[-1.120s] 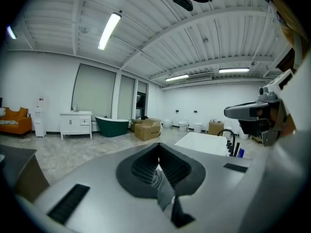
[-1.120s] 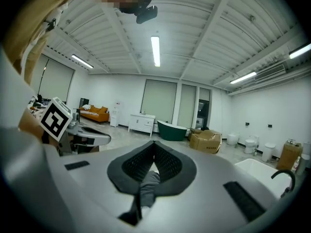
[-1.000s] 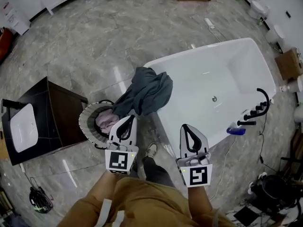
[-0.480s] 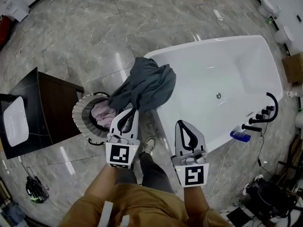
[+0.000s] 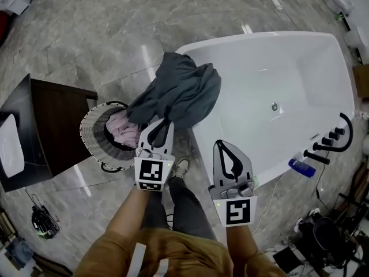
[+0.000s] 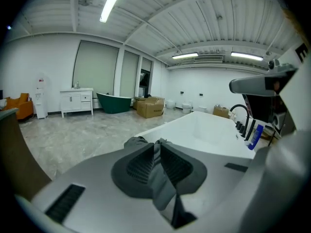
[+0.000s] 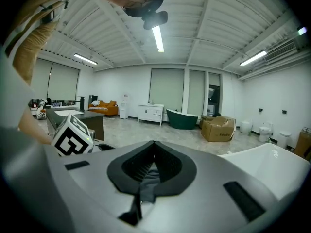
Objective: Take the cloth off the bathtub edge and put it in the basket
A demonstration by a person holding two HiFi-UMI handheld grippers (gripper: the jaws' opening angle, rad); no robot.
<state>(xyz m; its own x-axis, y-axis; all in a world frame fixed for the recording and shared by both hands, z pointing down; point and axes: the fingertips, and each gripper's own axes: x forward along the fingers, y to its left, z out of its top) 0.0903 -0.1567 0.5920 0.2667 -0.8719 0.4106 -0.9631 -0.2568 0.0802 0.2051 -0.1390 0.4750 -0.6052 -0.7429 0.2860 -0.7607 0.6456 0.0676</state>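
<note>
A dark grey cloth [image 5: 181, 91] lies bunched over the near-left corner of the white bathtub [image 5: 230, 39], its tail hanging toward the round basket [image 5: 92, 134] on the floor. My left gripper [image 5: 165, 122] points at the cloth's lower edge. It is all but shut; its jaws have just parted by a hair, with nothing between them. In the left gripper view the cloth [image 6: 137, 142] shows as a small lump just past the left gripper [image 6: 156, 143]. My right gripper [image 5: 226, 145] hangs shut and empty over the tub's near rim; the right gripper [image 7: 154, 143] points across the room.
A pink cloth [image 5: 122, 130] lies in the basket. A dark cabinet [image 5: 52, 126] stands left of the basket. A black faucet [image 5: 334, 134] and a blue bottle [image 5: 302, 168] sit on the tub's right end. The person's shoe [image 5: 181, 167] is between the grippers.
Both grippers have sunk toward the tub's rim. The left one's tip has come up to the cloth's lower edge. The cloth has stayed on the tub's corner.
</note>
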